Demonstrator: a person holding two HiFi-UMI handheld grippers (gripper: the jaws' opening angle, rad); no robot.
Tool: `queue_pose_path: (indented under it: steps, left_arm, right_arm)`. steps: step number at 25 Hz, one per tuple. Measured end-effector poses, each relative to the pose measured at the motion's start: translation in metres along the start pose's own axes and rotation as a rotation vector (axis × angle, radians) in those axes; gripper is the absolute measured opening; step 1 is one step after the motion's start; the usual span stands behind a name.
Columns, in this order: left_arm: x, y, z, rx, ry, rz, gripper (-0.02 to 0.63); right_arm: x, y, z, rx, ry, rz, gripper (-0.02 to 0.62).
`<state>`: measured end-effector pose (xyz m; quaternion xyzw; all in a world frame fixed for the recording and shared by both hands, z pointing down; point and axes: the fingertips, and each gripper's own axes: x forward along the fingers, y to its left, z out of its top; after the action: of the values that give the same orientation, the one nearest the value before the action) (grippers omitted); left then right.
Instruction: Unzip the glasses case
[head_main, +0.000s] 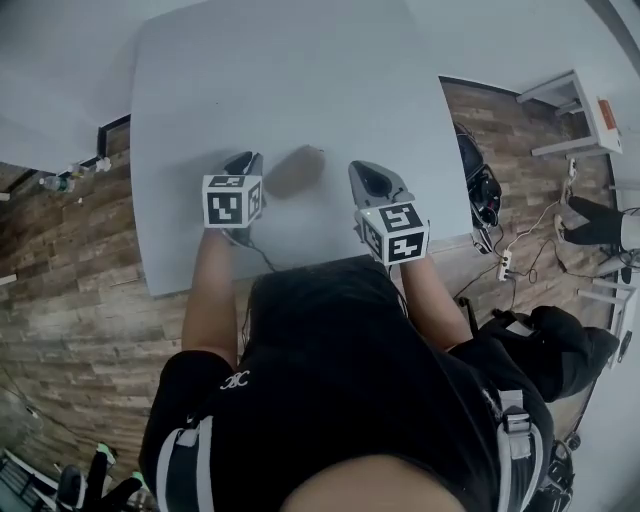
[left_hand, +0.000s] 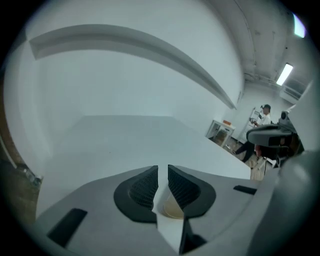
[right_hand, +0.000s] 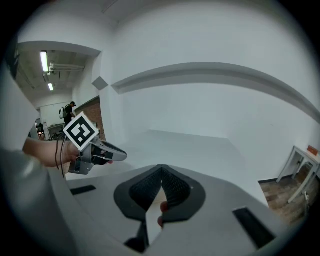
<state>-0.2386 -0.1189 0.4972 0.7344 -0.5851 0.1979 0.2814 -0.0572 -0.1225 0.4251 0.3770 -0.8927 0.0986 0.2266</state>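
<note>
The glasses case (head_main: 295, 170), a grey-brown oblong, lies on the white table (head_main: 300, 70) between my two grippers, closed as far as I can tell. My left gripper (head_main: 245, 162) sits just left of it and my right gripper (head_main: 368, 176) just right of it; neither touches the case. In the left gripper view the left gripper (left_hand: 163, 168) shows a narrow slit between its ribbed pads, with nothing in it. In the right gripper view the right gripper (right_hand: 161, 168) has its tips together and holds nothing. The left gripper (right_hand: 95, 150) shows there at the left. Neither gripper view shows the case.
The table's near edge (head_main: 260, 278) runs just in front of the person's body. Its right edge (head_main: 455, 160) borders a brick-patterned floor with a dark bag (head_main: 482, 185), cables and a power strip (head_main: 505, 265). A white stand (head_main: 575, 110) is at the far right.
</note>
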Motion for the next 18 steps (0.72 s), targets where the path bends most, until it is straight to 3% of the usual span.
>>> queue_pose_path:
  steps: [4,6,9,18]
  left_arm:
    - [0.028,-0.03,-0.007,0.153,0.081,-0.121,0.057]
    - [0.044,-0.047,-0.011,0.179,0.12,-0.204,0.069]
    - [0.07,-0.061,-0.025,0.18,0.2,-0.311,0.15]
    - [0.126,-0.07,-0.057,0.165,0.367,-0.367,0.259]
  right_arm:
    - [-0.01,-0.02,-0.016,0.007,0.03,-0.017,0.005]
    - [-0.012,-0.032,-0.021,0.019,0.045,-0.034,0.005]
    - [-0.011,-0.04,-0.023,0.03,0.053,-0.051,0.005]
    - [-0.03,-0.066,-0.058,0.054,0.125,-0.088,0.005]
